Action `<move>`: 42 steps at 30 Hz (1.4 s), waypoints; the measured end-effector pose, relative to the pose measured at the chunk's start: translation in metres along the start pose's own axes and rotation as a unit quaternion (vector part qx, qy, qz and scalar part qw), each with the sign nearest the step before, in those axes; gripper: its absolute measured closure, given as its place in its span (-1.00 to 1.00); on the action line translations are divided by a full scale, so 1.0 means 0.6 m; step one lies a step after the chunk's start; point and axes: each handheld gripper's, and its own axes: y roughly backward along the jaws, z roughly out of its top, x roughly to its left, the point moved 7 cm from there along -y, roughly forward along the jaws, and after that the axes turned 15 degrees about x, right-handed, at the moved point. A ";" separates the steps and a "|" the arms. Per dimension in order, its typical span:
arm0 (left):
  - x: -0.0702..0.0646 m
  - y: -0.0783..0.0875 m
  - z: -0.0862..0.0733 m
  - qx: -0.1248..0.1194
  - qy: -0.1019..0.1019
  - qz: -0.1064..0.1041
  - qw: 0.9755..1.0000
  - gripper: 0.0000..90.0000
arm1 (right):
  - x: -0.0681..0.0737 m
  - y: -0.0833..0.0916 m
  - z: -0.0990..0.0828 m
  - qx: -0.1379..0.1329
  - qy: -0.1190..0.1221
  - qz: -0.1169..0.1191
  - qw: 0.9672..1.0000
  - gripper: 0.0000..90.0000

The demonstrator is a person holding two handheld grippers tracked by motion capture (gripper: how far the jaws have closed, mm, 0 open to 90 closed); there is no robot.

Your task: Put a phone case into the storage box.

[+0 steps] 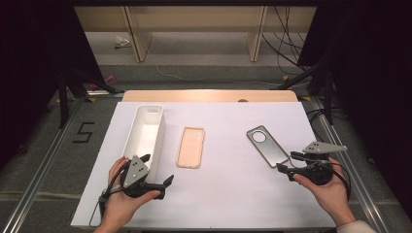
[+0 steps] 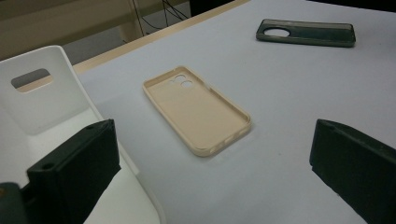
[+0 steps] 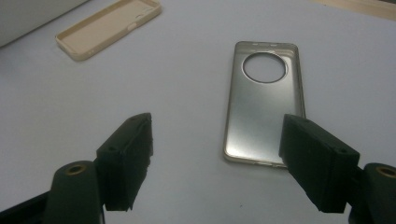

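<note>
We hold the right gripper at the near end of the grey phone case, fingers wide to straddle it; the left gripper, fingers wide and empty, waits beside the white bin, beige case lying between on the bench.

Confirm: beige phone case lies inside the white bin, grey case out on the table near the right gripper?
Not quite. The beige phone case lies on the table beside the white bin, not inside it, as the high view shows. The grey case is by the right gripper.
</note>
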 end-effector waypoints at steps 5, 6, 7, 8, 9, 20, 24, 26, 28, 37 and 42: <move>0.002 0.000 0.000 0.000 0.000 -0.001 1.000 -0.96 | -0.002 -0.002 0.000 -0.001 -0.002 0.000 1.000 -0.40; 0.003 0.000 0.000 -0.001 0.000 -0.001 1.000 -0.96 | -0.002 -0.002 0.000 0.000 -0.002 -0.001 1.000 -0.40; 0.003 0.000 0.000 -0.001 0.000 -0.001 1.000 -0.96 | -0.002 -0.002 0.000 0.000 -0.002 -0.001 1.000 -0.40; 0.004 0.000 0.000 0.000 -0.002 0.000 1.000 -0.96 | -0.002 -0.002 0.001 -0.001 -0.002 -0.001 1.000 -0.40; 0.004 0.000 0.000 0.000 -0.002 0.000 1.000 -0.96 | -0.002 -0.002 0.001 -0.001 -0.002 -0.001 1.000 -0.40; 0.015 0.001 -0.002 0.000 0.000 0.008 1.000 -0.92 | -0.017 -0.001 0.001 0.000 -0.011 -0.017 1.000 -0.08; 0.017 0.000 -0.003 0.001 0.000 0.006 1.000 -0.91 | -0.026 -0.008 0.003 0.005 -0.016 -0.021 1.000 -0.05; 0.016 0.001 -0.003 0.001 0.000 0.006 1.000 -0.91 | -0.030 -0.010 0.005 0.005 -0.019 -0.021 1.000 -0.05; 0.016 0.003 -0.004 0.001 -0.001 0.006 1.000 -0.91 | -0.032 -0.013 0.007 0.005 -0.020 -0.023 1.000 -0.06; 0.014 0.005 -0.004 -0.001 -0.006 0.004 1.000 -0.91 | -0.048 -0.019 0.016 0.005 -0.023 -0.029 0.999 0.25; 0.019 0.005 -0.005 -0.002 -0.005 0.005 1.000 -0.90 | -0.057 -0.023 0.020 0.013 -0.020 -0.034 0.999 0.58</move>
